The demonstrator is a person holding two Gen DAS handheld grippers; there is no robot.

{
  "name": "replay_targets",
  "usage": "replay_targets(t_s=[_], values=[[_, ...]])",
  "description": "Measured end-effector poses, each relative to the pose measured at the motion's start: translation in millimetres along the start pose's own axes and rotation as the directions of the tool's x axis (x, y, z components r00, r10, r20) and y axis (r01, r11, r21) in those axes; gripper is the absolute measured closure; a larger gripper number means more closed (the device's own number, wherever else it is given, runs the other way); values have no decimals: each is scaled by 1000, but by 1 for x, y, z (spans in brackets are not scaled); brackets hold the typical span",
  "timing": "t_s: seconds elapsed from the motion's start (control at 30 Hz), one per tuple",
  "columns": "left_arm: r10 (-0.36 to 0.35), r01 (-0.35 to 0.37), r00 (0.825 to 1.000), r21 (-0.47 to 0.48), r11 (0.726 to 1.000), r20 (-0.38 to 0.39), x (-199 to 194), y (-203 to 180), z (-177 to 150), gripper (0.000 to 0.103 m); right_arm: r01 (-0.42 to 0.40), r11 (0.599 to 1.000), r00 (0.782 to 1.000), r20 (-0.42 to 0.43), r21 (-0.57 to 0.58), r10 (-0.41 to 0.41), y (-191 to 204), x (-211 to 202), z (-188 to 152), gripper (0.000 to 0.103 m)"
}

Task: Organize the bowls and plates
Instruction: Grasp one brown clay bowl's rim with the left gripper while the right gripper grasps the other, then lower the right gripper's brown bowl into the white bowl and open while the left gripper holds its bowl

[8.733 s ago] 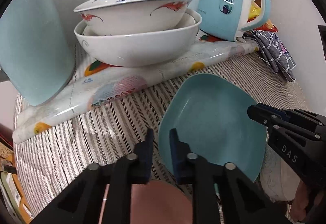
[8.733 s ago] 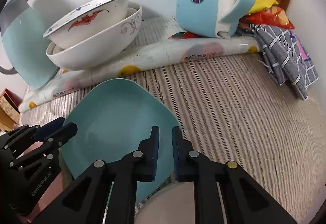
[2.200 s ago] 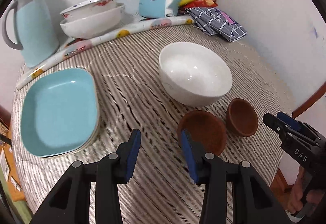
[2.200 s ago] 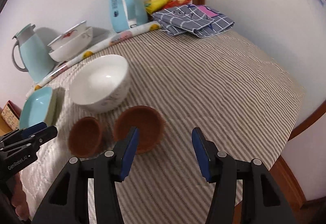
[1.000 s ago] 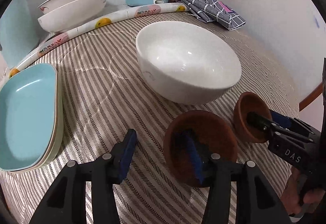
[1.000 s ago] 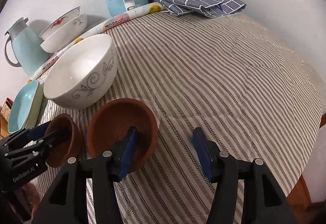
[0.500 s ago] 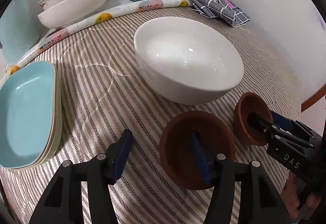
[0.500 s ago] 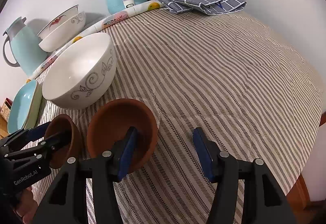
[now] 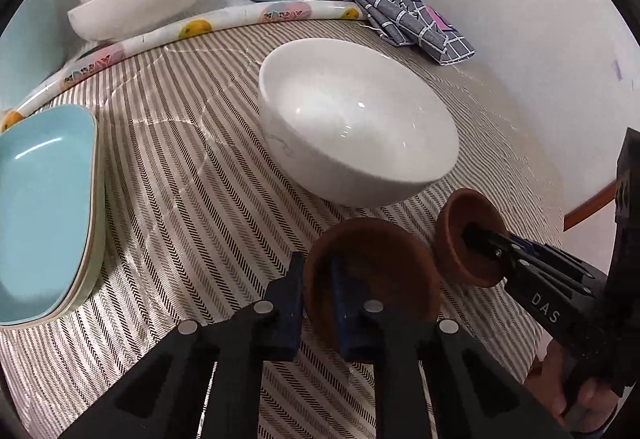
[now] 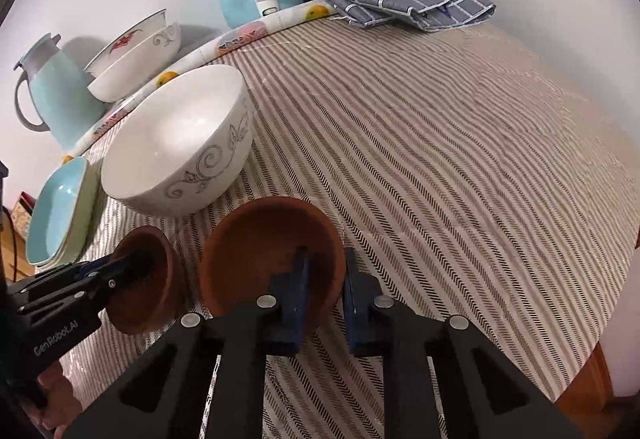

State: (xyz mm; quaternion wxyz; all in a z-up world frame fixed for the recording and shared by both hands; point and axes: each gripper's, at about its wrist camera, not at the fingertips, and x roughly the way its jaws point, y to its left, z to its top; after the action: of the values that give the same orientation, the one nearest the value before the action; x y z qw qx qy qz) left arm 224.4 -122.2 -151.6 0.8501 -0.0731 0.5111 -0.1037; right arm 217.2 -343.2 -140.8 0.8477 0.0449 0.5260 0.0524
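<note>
Half a second before, both jaw pairs stood open astride the rims. Now the left hand-held gripper (image 9: 317,279) was clenched on the near rim of the left brown bowl (image 9: 392,263), one finger inside and one outside. The right hand-held gripper (image 10: 324,279) was likewise clamped on the right brown bowl (image 10: 260,239). Both grasps made, so lift and nesting should follow; stack not yet formed. The bowls sat side by side at the front of the striped worktop (image 9: 192,199), just before the white bowl (image 9: 360,127). Each was small, matt, reddish-brown and empty, and looked tipped in the other camera. Blue plates (image 9: 40,199) lay stacked at left
</note>
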Motion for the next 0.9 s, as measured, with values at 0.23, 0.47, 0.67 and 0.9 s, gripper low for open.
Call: replay_targets(t_s=[0.23, 0.47, 0.67, 0.9], values=[[-35, 35, 999, -19, 999, 1, -6, 7, -3, 94, -2, 1000, 1000, 24, 11, 2, 1, -7, -2, 94], [-41, 41, 999, -10, 999, 16, -19, 11, -6, 94, 3, 1000, 999, 38, 12, -4, 5, -15, -1, 95], [-42, 42, 999, -23, 999, 24, -26, 21, -8, 94, 11, 1000, 999, 42, 4, -11, 11, -21, -4, 95], [-44, 46, 998, -33, 998, 45, -40, 29, -9, 94, 8, 1000, 999, 51, -4, -8, 21, -30, -8, 95]])
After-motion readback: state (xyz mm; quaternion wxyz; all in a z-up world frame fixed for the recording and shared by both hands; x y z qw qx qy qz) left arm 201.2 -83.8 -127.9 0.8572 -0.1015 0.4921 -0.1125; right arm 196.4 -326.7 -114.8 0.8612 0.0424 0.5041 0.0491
